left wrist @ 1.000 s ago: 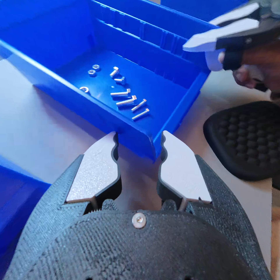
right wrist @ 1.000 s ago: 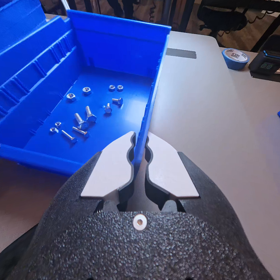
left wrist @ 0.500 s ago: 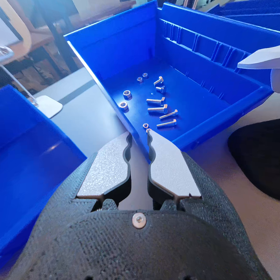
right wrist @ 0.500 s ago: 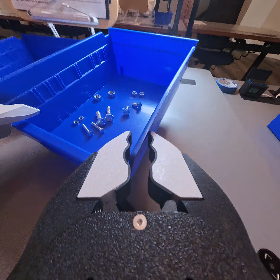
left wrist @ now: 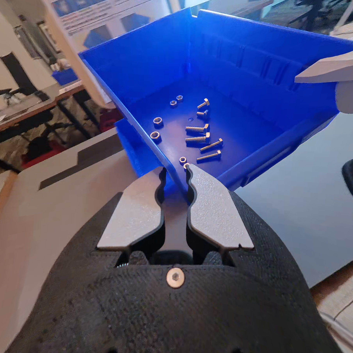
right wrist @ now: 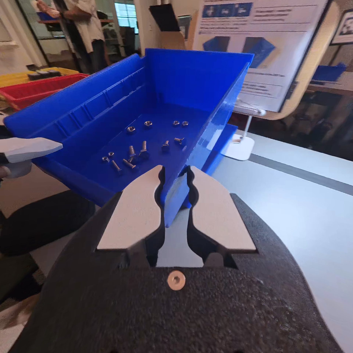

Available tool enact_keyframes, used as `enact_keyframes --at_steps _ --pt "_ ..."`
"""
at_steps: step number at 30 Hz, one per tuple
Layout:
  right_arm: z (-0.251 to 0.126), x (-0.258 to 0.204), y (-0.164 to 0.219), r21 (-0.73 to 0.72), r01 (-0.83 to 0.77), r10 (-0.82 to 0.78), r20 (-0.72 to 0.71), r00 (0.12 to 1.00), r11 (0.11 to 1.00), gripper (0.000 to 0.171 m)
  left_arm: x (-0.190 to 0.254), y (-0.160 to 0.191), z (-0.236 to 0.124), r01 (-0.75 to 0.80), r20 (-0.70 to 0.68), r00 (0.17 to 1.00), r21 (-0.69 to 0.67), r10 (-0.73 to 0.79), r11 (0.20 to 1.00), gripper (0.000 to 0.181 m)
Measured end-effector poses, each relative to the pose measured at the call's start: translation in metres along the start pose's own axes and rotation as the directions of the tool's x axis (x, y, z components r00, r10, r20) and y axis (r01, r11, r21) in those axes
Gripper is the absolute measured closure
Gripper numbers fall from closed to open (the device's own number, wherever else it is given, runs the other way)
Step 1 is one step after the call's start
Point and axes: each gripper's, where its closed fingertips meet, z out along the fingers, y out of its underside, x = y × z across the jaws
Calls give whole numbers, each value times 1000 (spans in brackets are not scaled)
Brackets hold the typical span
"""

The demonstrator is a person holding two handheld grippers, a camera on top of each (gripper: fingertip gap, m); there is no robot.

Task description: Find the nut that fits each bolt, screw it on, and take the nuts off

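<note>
Left gripper (left wrist: 174, 169) is clamped on the left side wall of the blue bin (left wrist: 248, 57) at its near corner, one finger outside, one inside. Right gripper (right wrist: 175, 169) is clamped on the opposite side wall at its near corner. Bin is tilted, front end raised off the grey table (right wrist: 286, 210); both views show table under the lifted corner.

Contents loose on the bin floor: six hex bolts (left wrist: 197, 129) clustered mid-floor, six nuts. Two large nuts (left wrist: 157, 121) lie near the left wall, two mid-size nuts (left wrist: 176, 100) toward the back, two small nuts (left wrist: 182, 159) just ahead of the left gripper's inner finger. None of the nuts looks threaded on.

Left view only: the small nut nearest the finger is partly hidden by the finger tip; the right gripper's finger tip (left wrist: 324, 71) pokes in at the right edge; desks and chairs behind on the left.

Right view only: red bin (right wrist: 38, 89) and yellow bin (right wrist: 28, 75) back left, a poster board (right wrist: 267, 47) on a white stand base (right wrist: 238, 147), black tape stripe (right wrist: 305, 174) on the table, black mat (right wrist: 42, 219) under the bin's left side, left gripper's finger (right wrist: 30, 148) at the left edge, a person (right wrist: 87, 28) standing far back.

The near wall and both sets of fingers block the bin's front floor strip.
</note>
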Motion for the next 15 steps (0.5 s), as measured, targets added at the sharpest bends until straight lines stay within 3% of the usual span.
enact_keyframes --at_steps 5,10,15 --pt "58 -86 -8 -51 3 7 192 981 999 150 -70 38 -60 57 159 986 -98 -40 994 161" --pt "100 -161 19 -128 -44 86 352 932 991 146 -116 86 -104 103 250 967 -179 -56 978 163" --pt "132 -197 64 -216 -57 144 413 899 975 145 -136 143 -106 150 282 957 -284 -67 947 164"
